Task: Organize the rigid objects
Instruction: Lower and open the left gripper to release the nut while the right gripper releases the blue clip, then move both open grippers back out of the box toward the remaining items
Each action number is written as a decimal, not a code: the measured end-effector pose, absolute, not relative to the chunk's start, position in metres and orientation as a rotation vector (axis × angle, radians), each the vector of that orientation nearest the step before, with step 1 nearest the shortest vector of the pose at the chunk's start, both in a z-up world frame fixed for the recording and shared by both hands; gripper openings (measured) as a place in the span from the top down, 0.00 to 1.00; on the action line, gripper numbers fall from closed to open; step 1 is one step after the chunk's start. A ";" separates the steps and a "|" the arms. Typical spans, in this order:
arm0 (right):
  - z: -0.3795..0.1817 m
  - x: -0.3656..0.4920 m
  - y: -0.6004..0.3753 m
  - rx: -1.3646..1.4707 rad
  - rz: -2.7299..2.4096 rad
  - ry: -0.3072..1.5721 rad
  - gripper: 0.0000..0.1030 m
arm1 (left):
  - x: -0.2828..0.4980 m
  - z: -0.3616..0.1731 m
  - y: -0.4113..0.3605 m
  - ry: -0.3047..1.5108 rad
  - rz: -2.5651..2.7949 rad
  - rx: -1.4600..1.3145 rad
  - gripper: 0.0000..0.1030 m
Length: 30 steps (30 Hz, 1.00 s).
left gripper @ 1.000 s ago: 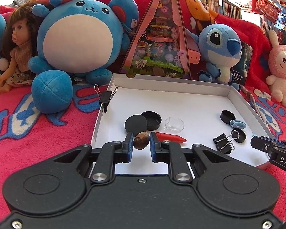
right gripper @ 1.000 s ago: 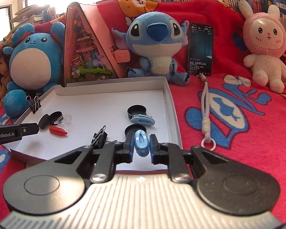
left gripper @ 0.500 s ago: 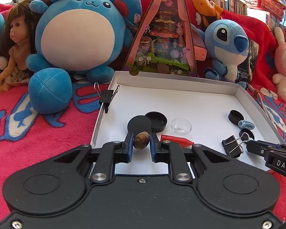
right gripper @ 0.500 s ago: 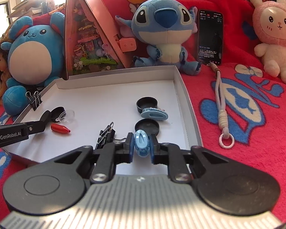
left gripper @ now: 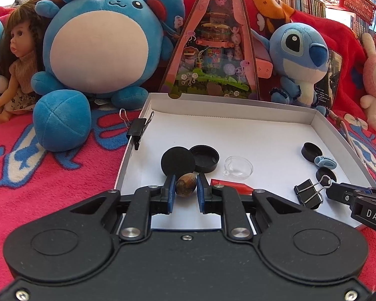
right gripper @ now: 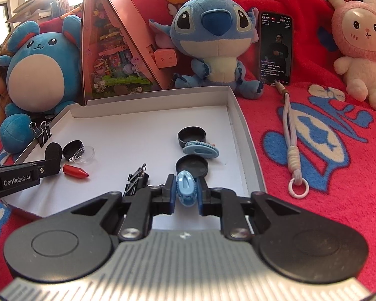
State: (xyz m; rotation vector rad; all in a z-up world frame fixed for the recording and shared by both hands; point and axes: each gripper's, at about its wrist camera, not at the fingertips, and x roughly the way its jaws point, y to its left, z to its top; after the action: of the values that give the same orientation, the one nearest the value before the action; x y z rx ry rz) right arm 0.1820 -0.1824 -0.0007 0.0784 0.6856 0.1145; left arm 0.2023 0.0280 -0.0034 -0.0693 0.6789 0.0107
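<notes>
While clamped on a brown stone, left gripper; right gripper pinching a blue clip; bare tray floor ahead.

You're getting open floor in the middle and back of the white tray. Black caps and clear dome are crowding front-left; caps and blue clip are lining the right wall. Plush toys are blocking beyond the far rim.
</notes>
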 end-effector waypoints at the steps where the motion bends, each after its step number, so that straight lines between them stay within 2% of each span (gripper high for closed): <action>1: -0.001 0.182 -0.182 0.079 0.115 0.686 0.80 | 0.202 -0.004 0.028 0.680 0.010 -0.068 0.83; 10: -0.001 0.182 -0.183 0.084 0.115 0.685 0.80 | 0.203 -0.004 0.028 0.682 0.008 -0.069 0.83; 15: 0.000 0.182 -0.184 0.087 0.117 0.681 0.74 | 0.201 -0.002 0.027 0.676 0.011 -0.065 0.82; 16: 0.000 0.181 -0.184 0.086 0.116 0.678 0.74 | 0.200 -0.001 0.027 0.674 0.011 -0.063 0.79; 17: 0.001 0.180 -0.184 0.086 0.115 0.675 0.74 | 0.199 0.000 0.027 0.673 0.011 -0.063 0.71; 19: 0.003 0.179 -0.184 0.086 0.117 0.669 0.69 | 0.197 0.002 0.026 0.671 0.009 -0.066 0.61; 21: 0.005 0.176 -0.183 0.082 0.120 0.661 0.57 | 0.193 0.005 0.025 0.661 0.000 -0.062 0.59; 23: 0.007 0.173 -0.182 0.070 0.124 0.650 0.55 | 0.189 0.008 0.024 0.651 -0.005 -0.054 0.54; 30: 0.017 0.162 -0.182 0.061 0.138 0.614 0.37 | 0.172 0.020 0.021 0.606 -0.032 -0.044 0.40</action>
State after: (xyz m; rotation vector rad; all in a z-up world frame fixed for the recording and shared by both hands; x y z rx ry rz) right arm 0.1625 -0.1820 0.0170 0.0609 0.6137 0.1377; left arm 0.1718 0.0209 0.0203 -0.0439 0.6060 -0.0322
